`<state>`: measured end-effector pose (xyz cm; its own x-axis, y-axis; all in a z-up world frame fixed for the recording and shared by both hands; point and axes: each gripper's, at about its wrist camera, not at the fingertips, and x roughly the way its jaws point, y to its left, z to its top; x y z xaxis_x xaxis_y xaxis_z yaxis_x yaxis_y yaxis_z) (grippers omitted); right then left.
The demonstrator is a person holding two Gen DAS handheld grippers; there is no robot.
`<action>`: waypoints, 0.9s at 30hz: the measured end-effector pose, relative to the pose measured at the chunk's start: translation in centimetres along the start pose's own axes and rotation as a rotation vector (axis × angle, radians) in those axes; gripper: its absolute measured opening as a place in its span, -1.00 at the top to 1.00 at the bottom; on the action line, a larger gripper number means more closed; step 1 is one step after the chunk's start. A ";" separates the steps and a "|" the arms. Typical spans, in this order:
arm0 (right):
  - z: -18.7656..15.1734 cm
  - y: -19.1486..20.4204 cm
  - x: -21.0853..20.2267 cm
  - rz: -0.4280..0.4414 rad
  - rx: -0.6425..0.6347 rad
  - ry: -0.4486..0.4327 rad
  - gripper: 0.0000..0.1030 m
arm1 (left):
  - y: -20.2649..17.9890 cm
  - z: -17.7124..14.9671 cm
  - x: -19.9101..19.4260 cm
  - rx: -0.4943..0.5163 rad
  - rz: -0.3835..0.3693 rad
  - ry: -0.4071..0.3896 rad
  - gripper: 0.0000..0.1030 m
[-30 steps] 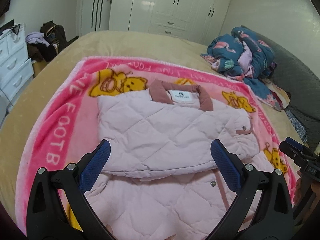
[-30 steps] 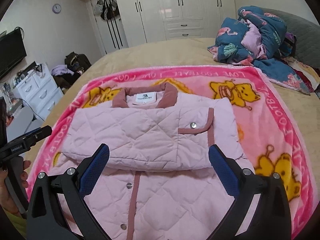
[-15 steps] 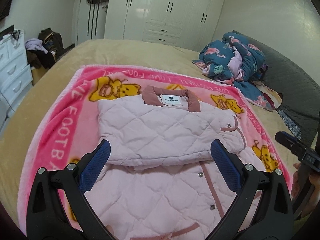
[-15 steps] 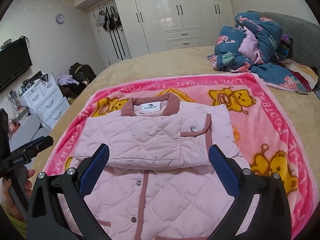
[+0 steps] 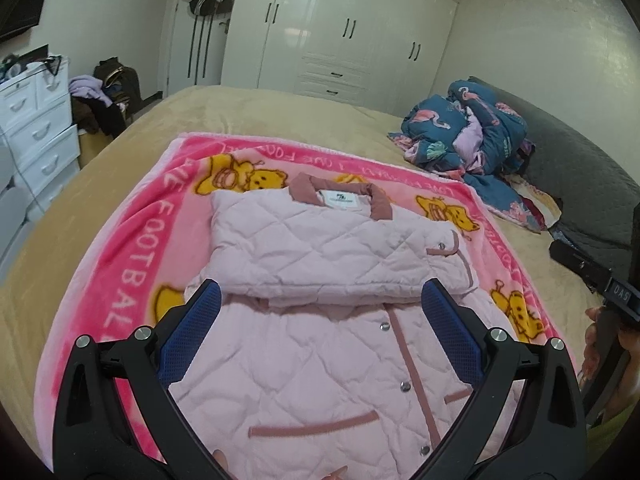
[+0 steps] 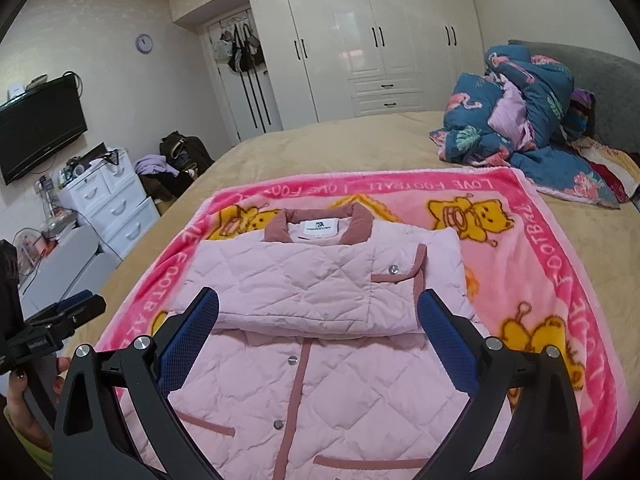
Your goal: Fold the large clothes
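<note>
Jacket [image 5: 320,344] hem beneath both parted grippers

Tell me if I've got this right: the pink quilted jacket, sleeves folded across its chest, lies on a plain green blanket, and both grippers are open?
Not quite. The blanket under the pink quilted jacket is pink with yellow cartoon bears, as the right wrist view shows. The rest holds: both the left gripper and right gripper are open.

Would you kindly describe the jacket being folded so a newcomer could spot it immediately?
On the tan bed lies a bright pink cartoon-bear blanket. Spread on its middle is the pale pink quilted jacket, with a dusty-rose collar and silver snaps, unlike the crumpled blue flamingo-print bedding near the headboard.
</note>
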<state>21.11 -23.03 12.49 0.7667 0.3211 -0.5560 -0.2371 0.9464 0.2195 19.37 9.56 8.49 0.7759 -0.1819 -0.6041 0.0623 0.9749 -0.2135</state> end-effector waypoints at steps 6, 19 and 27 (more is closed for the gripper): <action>-0.3 0.5 -1.5 0.029 -0.017 -0.005 -0.92 | -0.3 -1.0 -2.0 -0.018 0.028 -0.001 -0.82; -2.6 1.1 -5.0 0.066 -0.030 -0.013 -0.92 | -2.1 -2.8 -5.2 -0.001 0.024 -0.024 -0.82; -4.4 0.2 -6.5 0.052 -0.020 -0.006 -0.92 | -3.3 -4.6 -5.9 0.020 0.015 -0.009 -0.82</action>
<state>13.47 -24.77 12.66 0.7565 0.3693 -0.5397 -0.2882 0.9291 0.2318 11.74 6.85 9.23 0.7824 -0.1658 -0.6003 0.0628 0.9800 -0.1889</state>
